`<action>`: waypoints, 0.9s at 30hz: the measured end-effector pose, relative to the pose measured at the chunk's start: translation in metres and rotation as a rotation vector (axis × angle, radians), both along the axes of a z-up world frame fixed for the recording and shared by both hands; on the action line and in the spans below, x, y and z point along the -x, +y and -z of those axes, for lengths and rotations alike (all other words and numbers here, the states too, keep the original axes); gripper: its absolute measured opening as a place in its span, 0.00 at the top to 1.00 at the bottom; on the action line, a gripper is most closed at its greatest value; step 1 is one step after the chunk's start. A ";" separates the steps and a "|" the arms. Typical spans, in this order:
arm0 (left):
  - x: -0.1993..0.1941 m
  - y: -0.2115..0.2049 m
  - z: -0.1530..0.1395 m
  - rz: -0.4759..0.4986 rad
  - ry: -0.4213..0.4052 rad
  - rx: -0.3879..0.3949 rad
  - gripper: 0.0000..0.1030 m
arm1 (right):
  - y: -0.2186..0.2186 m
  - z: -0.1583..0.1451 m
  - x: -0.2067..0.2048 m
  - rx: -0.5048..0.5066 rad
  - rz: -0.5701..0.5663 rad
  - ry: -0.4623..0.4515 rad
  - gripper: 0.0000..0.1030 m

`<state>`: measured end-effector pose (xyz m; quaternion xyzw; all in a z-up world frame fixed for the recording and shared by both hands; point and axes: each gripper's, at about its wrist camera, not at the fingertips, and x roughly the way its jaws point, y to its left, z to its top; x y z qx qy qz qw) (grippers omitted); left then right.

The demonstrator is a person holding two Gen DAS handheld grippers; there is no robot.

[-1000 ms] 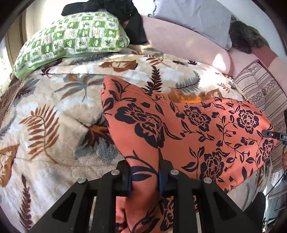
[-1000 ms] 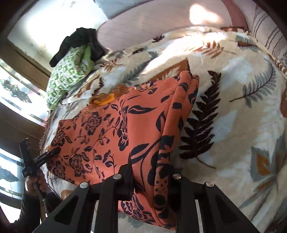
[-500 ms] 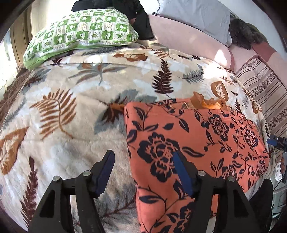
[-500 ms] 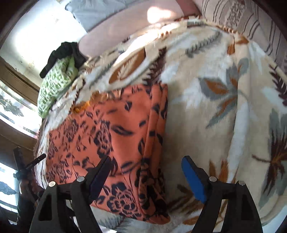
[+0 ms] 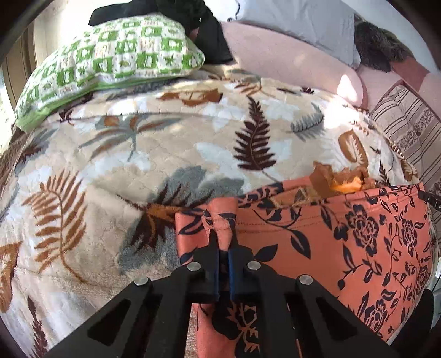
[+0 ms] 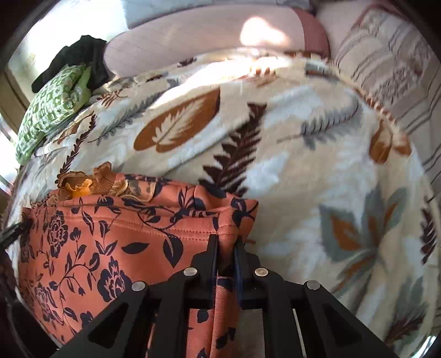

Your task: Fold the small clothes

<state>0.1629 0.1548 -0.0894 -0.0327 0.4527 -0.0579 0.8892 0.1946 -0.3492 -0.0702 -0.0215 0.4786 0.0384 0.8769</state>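
An orange garment with a black flower print [image 5: 344,247] lies on the leaf-patterned blanket [image 5: 137,165], at the lower right in the left wrist view and the lower left in the right wrist view [image 6: 96,247]. My left gripper [image 5: 223,242] is shut on the garment's left corner, pinching the hemmed edge. My right gripper [image 6: 226,245] is shut on the garment's right corner at the same hem. The hem is stretched between the two grippers. An orange and brown piece of cloth [image 5: 341,183] peeks out behind the garment.
A green and white checked pillow [image 5: 110,63] lies at the back left with dark clothing [image 5: 193,22] behind it. A pink cushion [image 5: 289,63], a grey pillow [image 5: 303,24] and a striped cover [image 5: 408,129] line the back and right.
Both grippers were shut on the garment, let go and opened wide, and have now shut again on the corners of the near hem.
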 end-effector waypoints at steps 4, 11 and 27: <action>-0.022 -0.003 0.028 -0.022 0.093 -0.041 0.92 | -0.006 0.000 -0.015 0.038 0.041 -0.079 0.92; 0.014 0.001 -0.027 -0.068 -0.054 -0.067 0.42 | -0.033 0.017 -0.009 -0.123 0.167 -0.006 0.24; 0.135 -0.058 -0.016 -0.010 -0.058 -0.101 0.17 | -0.041 0.030 0.123 -0.755 0.301 0.082 0.22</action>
